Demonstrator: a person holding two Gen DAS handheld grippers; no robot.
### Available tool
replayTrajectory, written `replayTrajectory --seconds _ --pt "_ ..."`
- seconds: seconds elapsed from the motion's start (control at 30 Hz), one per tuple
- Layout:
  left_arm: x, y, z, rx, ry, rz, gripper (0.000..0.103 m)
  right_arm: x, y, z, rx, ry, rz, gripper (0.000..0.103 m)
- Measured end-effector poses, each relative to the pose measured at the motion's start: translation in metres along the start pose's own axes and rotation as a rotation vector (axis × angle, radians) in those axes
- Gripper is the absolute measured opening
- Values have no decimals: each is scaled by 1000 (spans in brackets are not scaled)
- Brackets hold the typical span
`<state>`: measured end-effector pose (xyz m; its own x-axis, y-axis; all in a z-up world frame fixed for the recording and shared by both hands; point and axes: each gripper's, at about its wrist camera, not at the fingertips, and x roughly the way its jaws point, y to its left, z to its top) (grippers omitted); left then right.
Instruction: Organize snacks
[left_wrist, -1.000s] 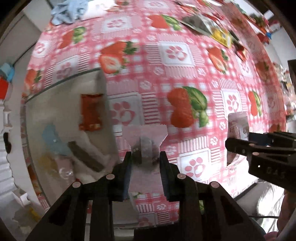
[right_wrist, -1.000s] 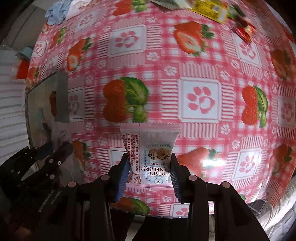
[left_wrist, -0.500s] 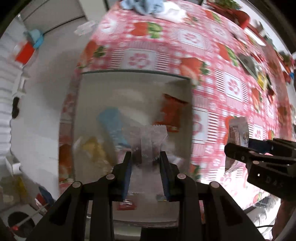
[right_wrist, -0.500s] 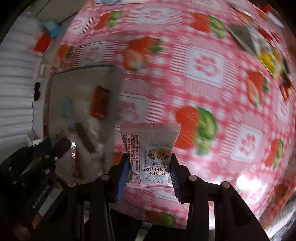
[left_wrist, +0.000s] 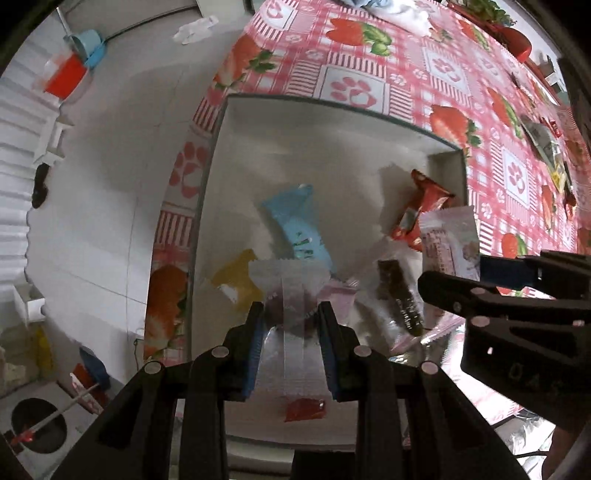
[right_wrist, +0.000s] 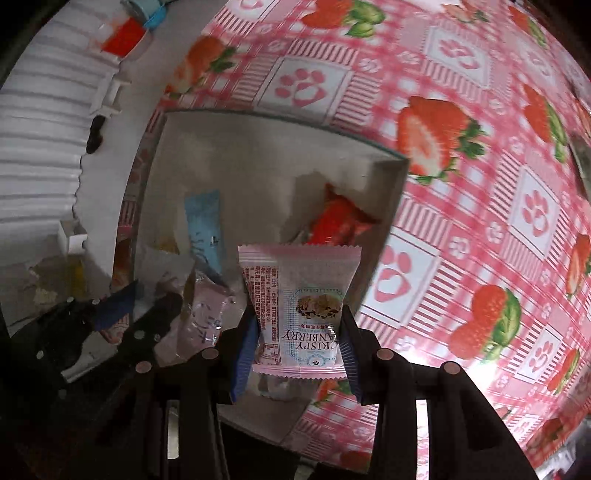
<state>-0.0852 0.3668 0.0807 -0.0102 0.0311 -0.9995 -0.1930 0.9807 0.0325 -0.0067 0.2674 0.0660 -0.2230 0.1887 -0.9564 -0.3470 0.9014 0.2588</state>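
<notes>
light: dim indoor — glare low right | blur: right view smeared | edges: fisheye-warped, dark vignette

Left wrist view: looks steeply down along the left gripper (left_wrist: 291, 314) into the white box (left_wrist: 332, 125), close above it, floor at left. Right wrist view: from beside it along the right gripper (right_wrist: 297, 325), down and close, facing box (right_wrist: 258, 155) and strawberry tablecloth (right_wrist: 480, 184). Shared: box, blue packet (left_wrist: 295, 221) (right_wrist: 205, 229), each other's gripper.
</notes>
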Motion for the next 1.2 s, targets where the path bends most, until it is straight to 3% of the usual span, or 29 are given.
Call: replayTrajectory --seconds 0.07,0.13,0.3,0.37,0.4,0.5,0.87,0.9,0.93,1.2 --pt "2 3 -2 -7 8 2 46 6 6 1 -7 18 4 44" --pt "2 6 -4 -22 2 3 78 10 9 3 -12 30 5 44" --pt "-3 7 -6 -30 -12 -18 81 12 16 7 -5 31 -2 44" --pt "-2 6 -7 -26 -2 -23 83 9 18 7 -4 29 -10 63" --pt "0 6 -8 -26 17 -19 87 7 18 6 -3 21 -12 84" --pt "1 6 -9 -33 37 -22 101 0 15 3 -3 6 -14 87" --pt "-20 -12 -21 14 -28 37 103 -8 6 -4 14 9 -26 87" --pt "-20 -12 -22 9 -28 38 103 -9 5 -5 17 9 -26 89" --pt "-22 -14 -21 8 -28 43 103 -9 4 -5 20 11 -30 103" --pt "-27 -15 -28 7 -27 83 103 -17 -3 -11 30 -5 -14 103"
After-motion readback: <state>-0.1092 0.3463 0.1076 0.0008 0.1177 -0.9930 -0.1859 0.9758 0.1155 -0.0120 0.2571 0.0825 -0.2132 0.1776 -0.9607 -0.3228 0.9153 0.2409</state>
